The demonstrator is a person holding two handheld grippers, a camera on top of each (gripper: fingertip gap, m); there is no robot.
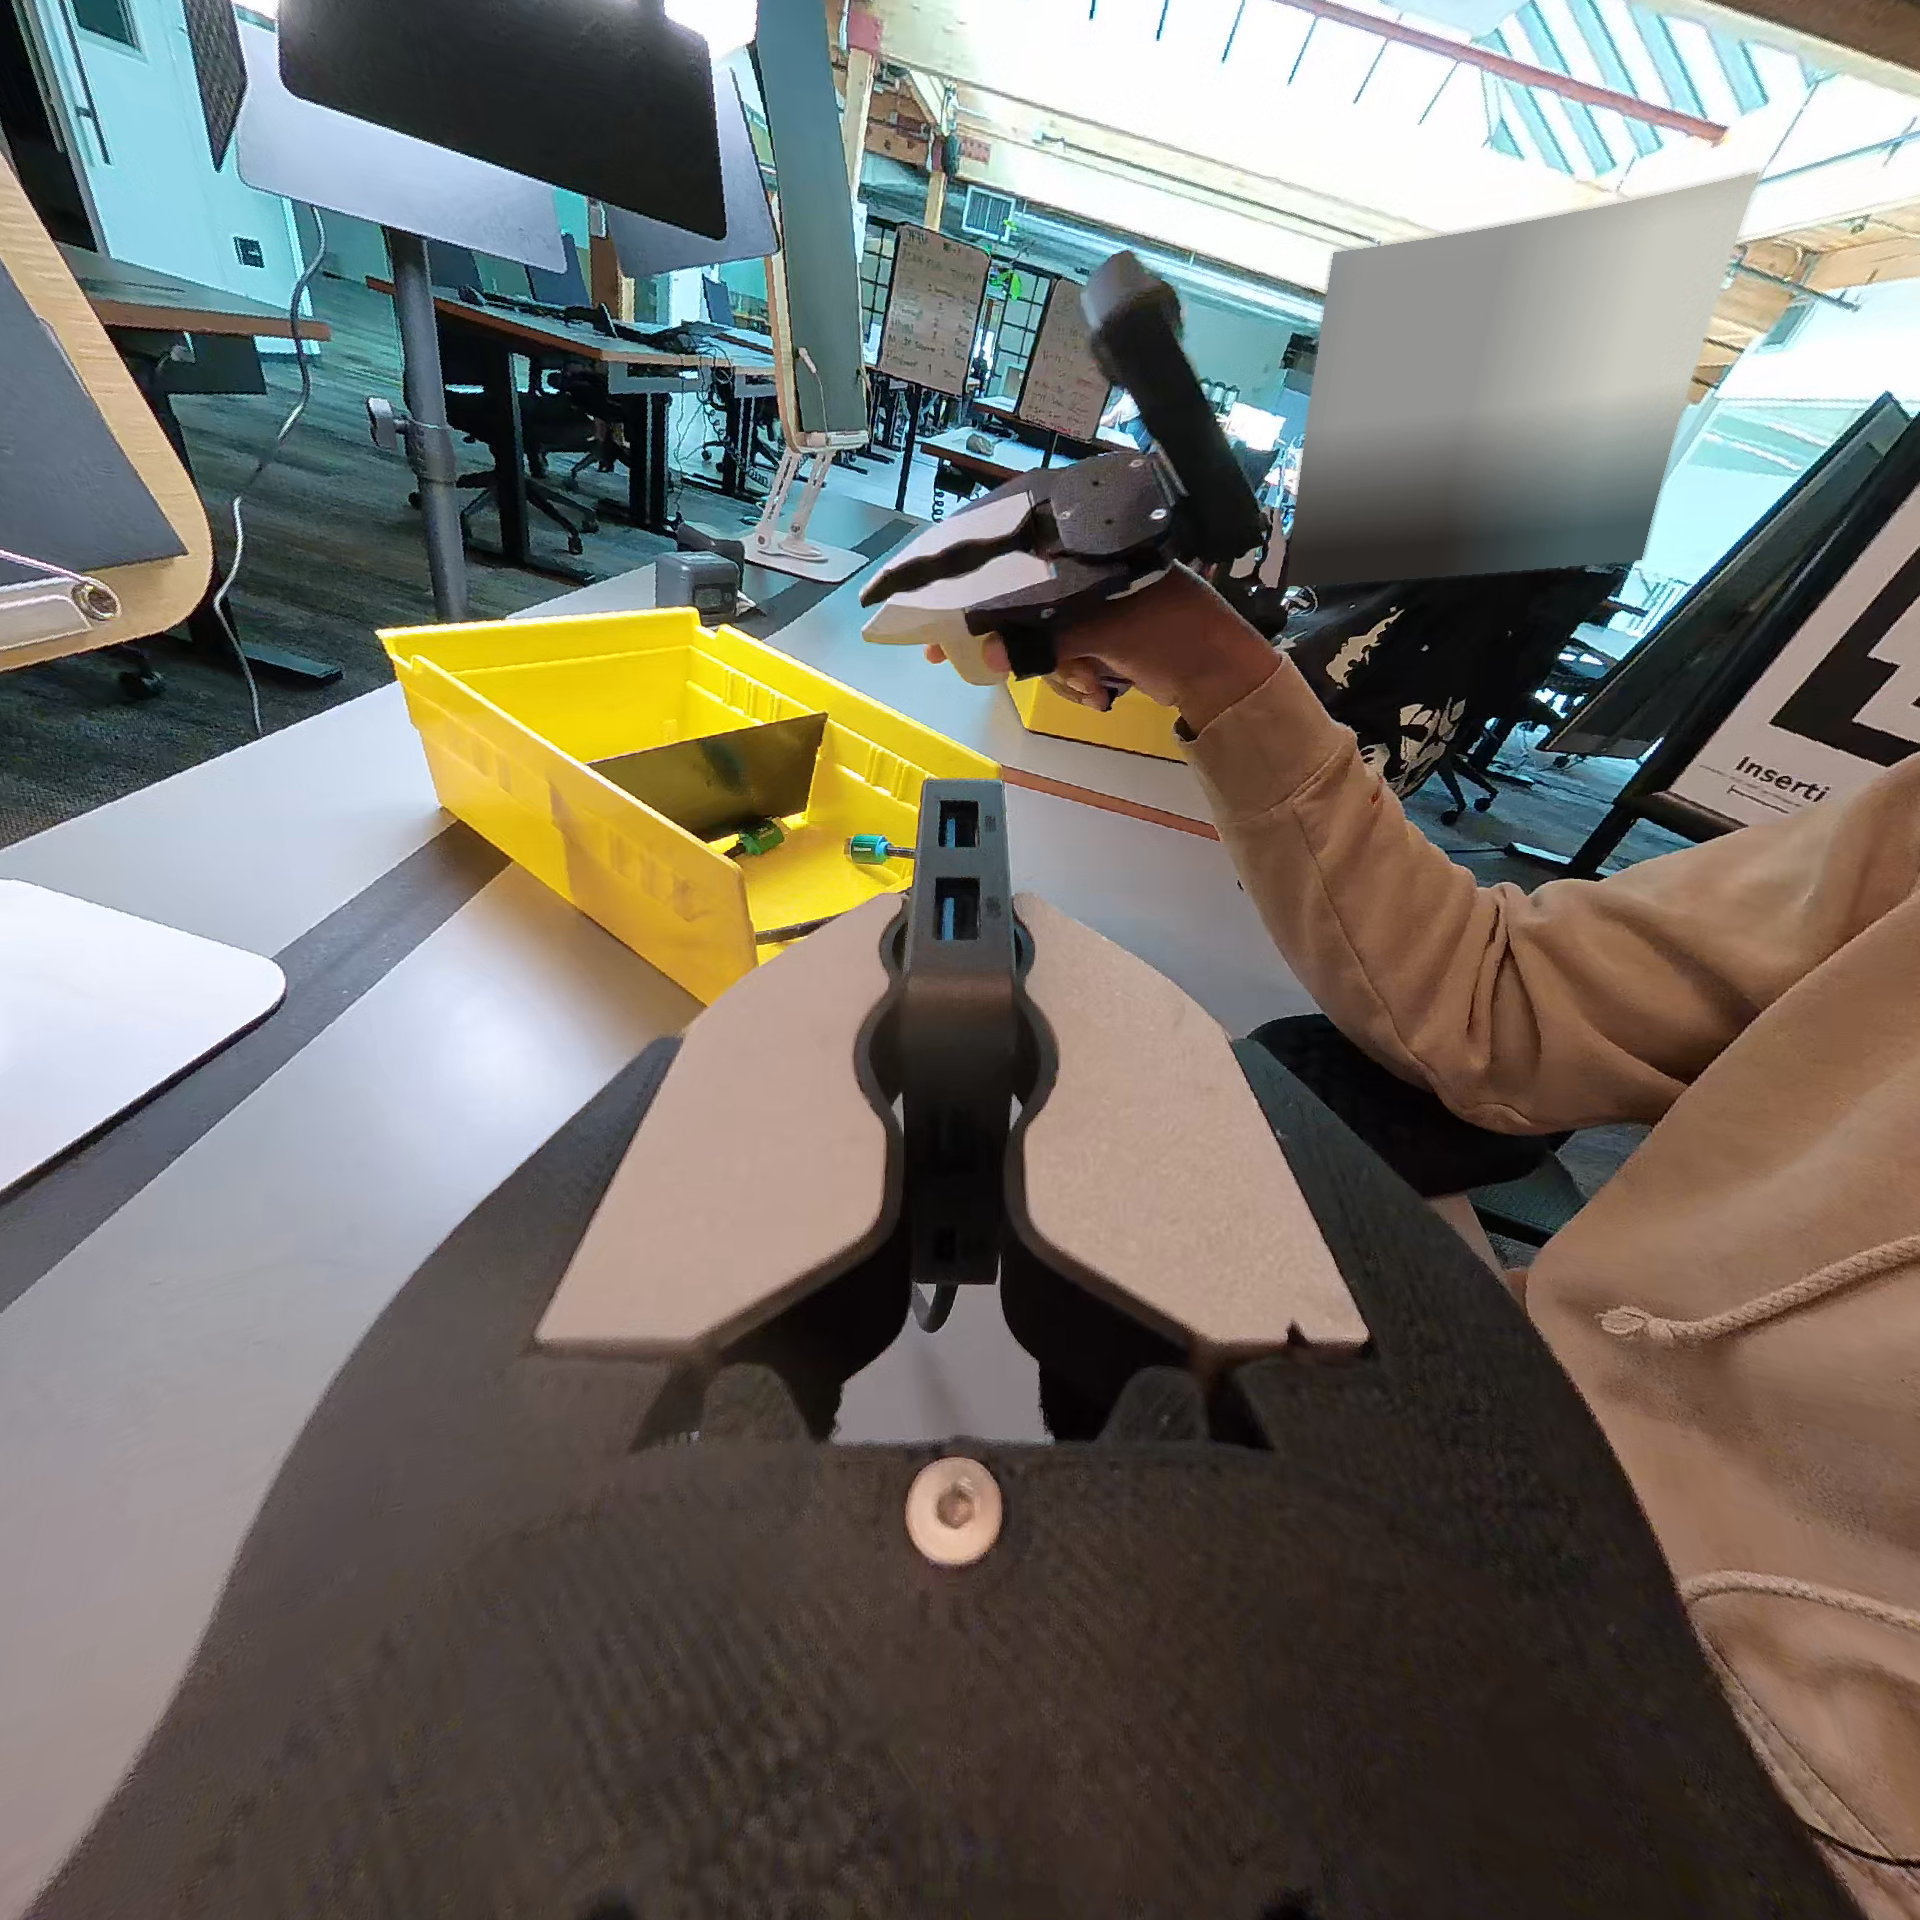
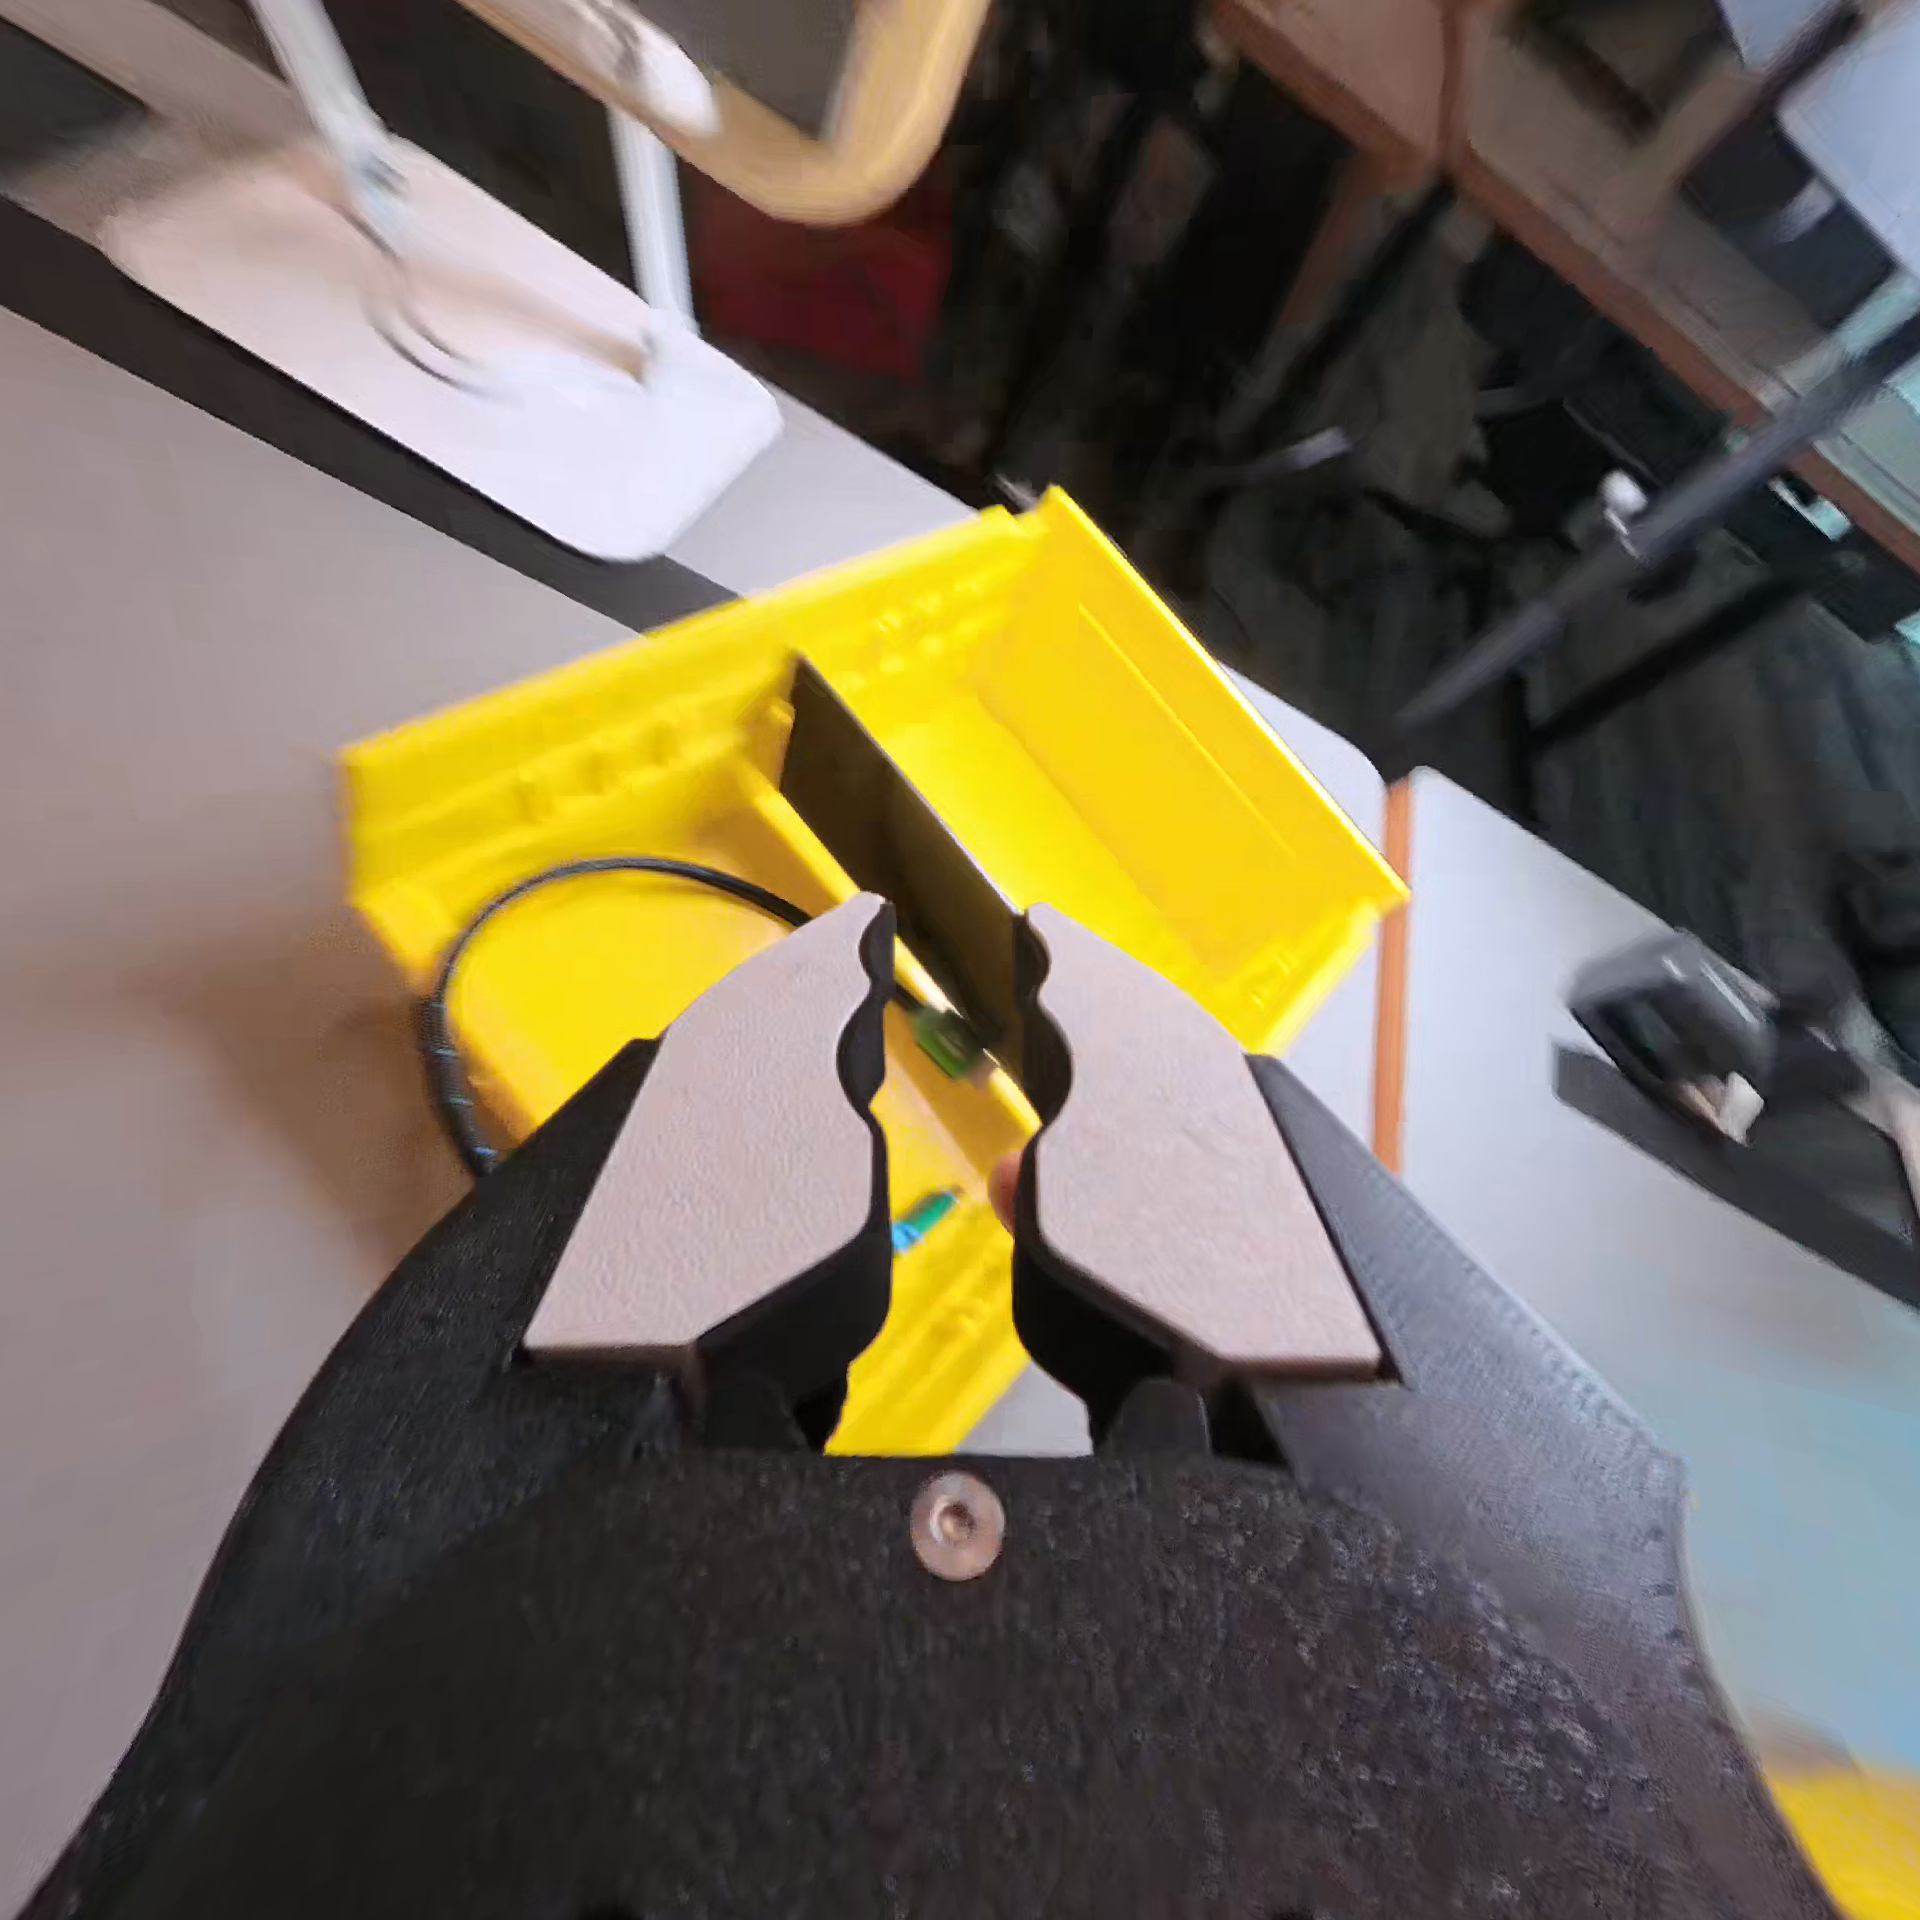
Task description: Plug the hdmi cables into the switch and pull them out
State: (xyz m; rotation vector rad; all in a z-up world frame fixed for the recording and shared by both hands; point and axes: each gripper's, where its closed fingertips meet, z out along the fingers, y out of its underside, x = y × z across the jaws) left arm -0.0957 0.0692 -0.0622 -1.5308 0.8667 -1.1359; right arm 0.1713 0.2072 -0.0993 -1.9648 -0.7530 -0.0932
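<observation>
Dark switch (image 1: pixel 961 997) stands on edge; green-tipped cables (image 1: pixel 764 834) lie in the bin.

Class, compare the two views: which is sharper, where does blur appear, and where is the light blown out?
Left wrist view: sharp on the switch and yellow bin, skylights overexposed, straight edges bowed by the wide lens. Right wrist view: motion-smeared throughout, especially the background; the hand-held gripper itself stays fairly crisp, the bin's interior glares.

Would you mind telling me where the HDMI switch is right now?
In the left wrist view, the switch is clamped upright between the left tongs, raised over the table edge just in front of the yellow bin.
</observation>
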